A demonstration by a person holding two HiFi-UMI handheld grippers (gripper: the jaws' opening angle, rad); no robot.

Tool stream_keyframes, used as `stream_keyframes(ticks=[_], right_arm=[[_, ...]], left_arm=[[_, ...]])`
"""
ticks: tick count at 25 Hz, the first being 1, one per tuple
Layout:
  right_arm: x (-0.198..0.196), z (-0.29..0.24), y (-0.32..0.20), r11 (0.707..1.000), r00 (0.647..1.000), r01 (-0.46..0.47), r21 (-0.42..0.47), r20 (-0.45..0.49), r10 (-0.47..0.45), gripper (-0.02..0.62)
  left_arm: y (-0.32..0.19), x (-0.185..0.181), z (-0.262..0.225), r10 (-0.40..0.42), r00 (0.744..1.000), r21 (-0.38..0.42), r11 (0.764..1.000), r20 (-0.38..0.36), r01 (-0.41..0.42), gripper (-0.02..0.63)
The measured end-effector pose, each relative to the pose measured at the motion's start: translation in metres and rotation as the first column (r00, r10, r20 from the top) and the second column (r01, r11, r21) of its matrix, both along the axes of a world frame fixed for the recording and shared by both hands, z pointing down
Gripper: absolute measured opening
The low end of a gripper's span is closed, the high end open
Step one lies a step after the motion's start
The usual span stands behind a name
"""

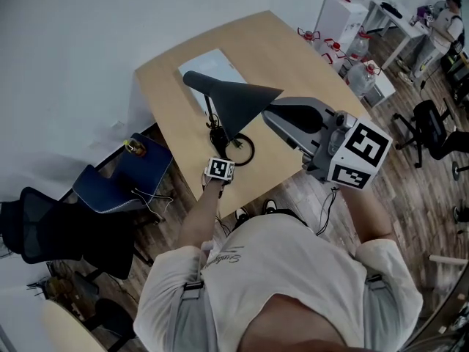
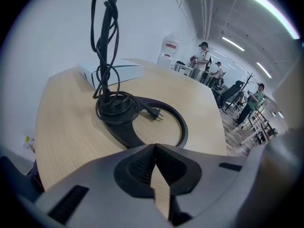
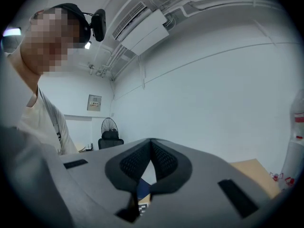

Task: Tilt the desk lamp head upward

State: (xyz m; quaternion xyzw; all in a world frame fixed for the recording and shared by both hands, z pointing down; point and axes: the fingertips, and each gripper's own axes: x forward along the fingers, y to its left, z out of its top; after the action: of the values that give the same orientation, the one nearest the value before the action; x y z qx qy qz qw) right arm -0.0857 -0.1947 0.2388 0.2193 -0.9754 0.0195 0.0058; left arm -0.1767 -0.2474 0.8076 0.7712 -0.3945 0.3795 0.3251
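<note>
Closest to the head camera is the person's white shirt (image 1: 293,270), and both arms are seen reaching forward over the near edge of the light wooden desk (image 1: 293,57). The right tool (image 3: 151,144) is held high, between the camera and the desk, with its marker cube (image 1: 359,156) turned upward; in its own view the jaws are pressed together with nothing between them, and they are aimed at a pale wall, not at the desk. The left tool (image 2: 154,148) is held low at the near desk edge. Its jaws are likewise pressed together and empty, and they are directed at the lamp base (image 2: 142,127). The desk lamp is found standing near the middle of the desk. Its dark cone-shaped lamp head (image 1: 234,97) is carried above the desk on a thin stem (image 1: 211,112), and its open ring-shaped base lies flat on the desk surface. A black power cord (image 2: 107,46) is looped around the stem and coiled on the base, with its plug (image 2: 154,112) resting inside the ring. In the head view the right tool's tips are seen just beside the lamp head; contact cannot be confirmed from that view. A flat white box (image 2: 116,72) is noted on the desk behind the lamp. A blue chair (image 1: 124,178) is placed beside the desk at the person's left.
</note>
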Motion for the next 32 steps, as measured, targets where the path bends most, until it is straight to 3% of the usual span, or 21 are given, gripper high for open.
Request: stream_keyframes(ticks=[7,12,17,21,25,32], right_arm=[[0.011,0.023,0.012,0.999,0.999,-0.028,-0.039,0.040,0.030,-0.005],[0.029,0.039,0.020,0.999,0.998,-0.024,-0.030,0.050,0.025,-0.005],[0.051,0.056,0.033,0.996,0.993,0.016,-0.087,0.119,-0.006,-0.005],[0.076,0.088,0.037,0.999,0.999,-0.028,-0.034,0.038,0.029,-0.005],[0.087,0.132,0.048,0.998,0.994,-0.058,0.040,-0.086,0.061,-0.005],[0.095,0.184,0.062,0.996,0.997,-0.045,-0.072,-0.063,0.041,-0.005]], left_arm=[[0.006,-0.002,-0.004,-0.048,0.999,0.002,0.999,0.002,0.048,0.015],[0.017,0.004,-0.023,-0.090,0.996,0.062,0.994,-0.011,0.090,0.015],[0.046,0.029,-0.063,-0.138,0.983,0.109,0.983,-0.121,0.151,0.015],[0.063,0.053,-0.110,-0.181,0.968,0.185,0.960,-0.174,0.212,0.015],[0.087,0.074,-0.159,-0.161,0.966,0.272,0.938,-0.201,0.213,0.015],[0.124,0.093,-0.234,-0.135,0.965,0.378,0.900,-0.227,0.215,0.015]])
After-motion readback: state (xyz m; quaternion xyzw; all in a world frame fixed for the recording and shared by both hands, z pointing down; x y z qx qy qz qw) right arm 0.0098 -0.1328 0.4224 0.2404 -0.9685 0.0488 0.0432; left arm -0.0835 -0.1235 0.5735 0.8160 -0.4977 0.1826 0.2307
